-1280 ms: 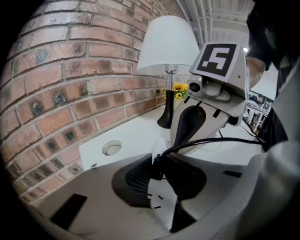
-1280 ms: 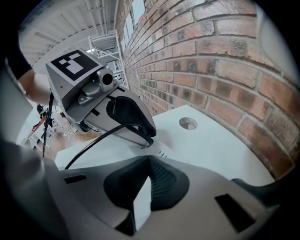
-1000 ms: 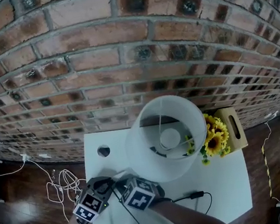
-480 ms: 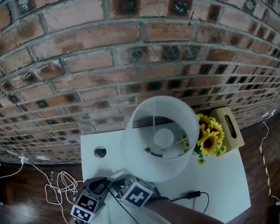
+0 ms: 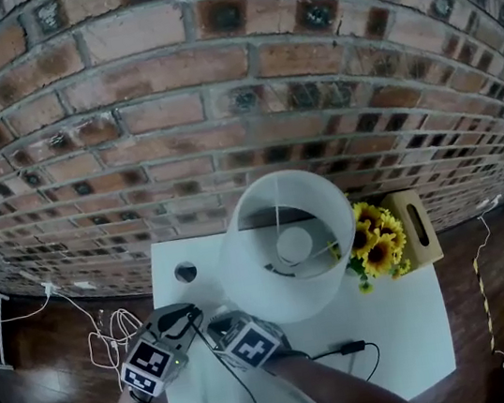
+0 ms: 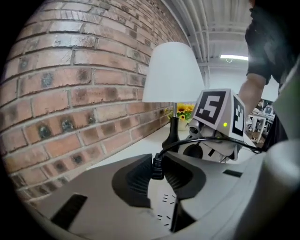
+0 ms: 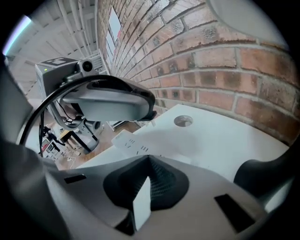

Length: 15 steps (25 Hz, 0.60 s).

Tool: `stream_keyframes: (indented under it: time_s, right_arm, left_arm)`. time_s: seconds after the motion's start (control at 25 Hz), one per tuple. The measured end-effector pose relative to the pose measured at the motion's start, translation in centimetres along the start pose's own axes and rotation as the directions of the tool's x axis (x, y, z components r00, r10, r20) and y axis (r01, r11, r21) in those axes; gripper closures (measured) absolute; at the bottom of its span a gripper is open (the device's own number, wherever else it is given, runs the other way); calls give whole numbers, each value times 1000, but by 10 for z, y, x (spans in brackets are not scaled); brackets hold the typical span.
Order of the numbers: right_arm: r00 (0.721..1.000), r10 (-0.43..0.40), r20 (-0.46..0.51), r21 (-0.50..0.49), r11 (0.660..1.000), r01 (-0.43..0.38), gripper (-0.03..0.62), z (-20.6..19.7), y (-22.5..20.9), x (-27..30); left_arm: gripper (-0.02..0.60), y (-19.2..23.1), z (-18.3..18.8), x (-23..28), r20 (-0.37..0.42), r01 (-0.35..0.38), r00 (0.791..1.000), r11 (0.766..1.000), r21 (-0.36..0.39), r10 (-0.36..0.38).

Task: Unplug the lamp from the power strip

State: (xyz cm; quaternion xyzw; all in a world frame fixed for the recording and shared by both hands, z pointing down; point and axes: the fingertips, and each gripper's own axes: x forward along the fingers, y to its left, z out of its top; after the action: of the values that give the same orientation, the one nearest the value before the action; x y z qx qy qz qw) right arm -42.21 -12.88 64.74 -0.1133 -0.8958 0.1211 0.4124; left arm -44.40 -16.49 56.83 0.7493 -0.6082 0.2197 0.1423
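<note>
The black plug (image 6: 157, 168) sits between the fingers of your left gripper (image 6: 158, 159). Those fingers have just been closing, and now they pinch the plug tight. The plug is up over the white power strip (image 7: 129, 140), near the left front corner of the bench (image 5: 393, 316). From your right gripper view there is a gap between the left gripper and the strip, so the plug looks to be out. I cannot see the metal pins.

Your right gripper (image 7: 147, 168) has its fingers close together on a flat white piece. It looks like the end of the power strip, and you seem to be holding it down.

The black cord (image 6: 201, 139) bends away from the plug and goes on toward the lamp (image 5: 267, 293). The lamp stands in the middle of the bench, near the back edge. Yellow sunflowers (image 5: 372, 238) and a wooden box (image 5: 414, 227) are by the back right corner.

So the pulling part looks done. What is left is to put the plug down and let go of the strip.
</note>
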Motion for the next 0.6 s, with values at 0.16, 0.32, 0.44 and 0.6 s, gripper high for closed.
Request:
stream_keyframes:
  time_s: [0.16,0.32,0.44,0.6]
  right_arm:
    - [1000,-9,-4,-5,1000,9,592,-2,-4,-1]
    - [1000,-8,-7,-9,1000,8,592,-4,-5,0]
    - [999,-23,36,-101,995,27,592,-1,-1,-1]
    - [998,-59,38,-252,966,66,594,-4,3,-6]
  left_arm:
    - [492,3,0,-5,-9,-40,999,999,-14,40]
    - [491,0,-10,-11,-65,-76,995,997,4,76]
    - [490,-3,-15,-16,-91,-99,991,995,2,99]
    - [489,-7,-18,-25,-106,-123,987,992,2,123]
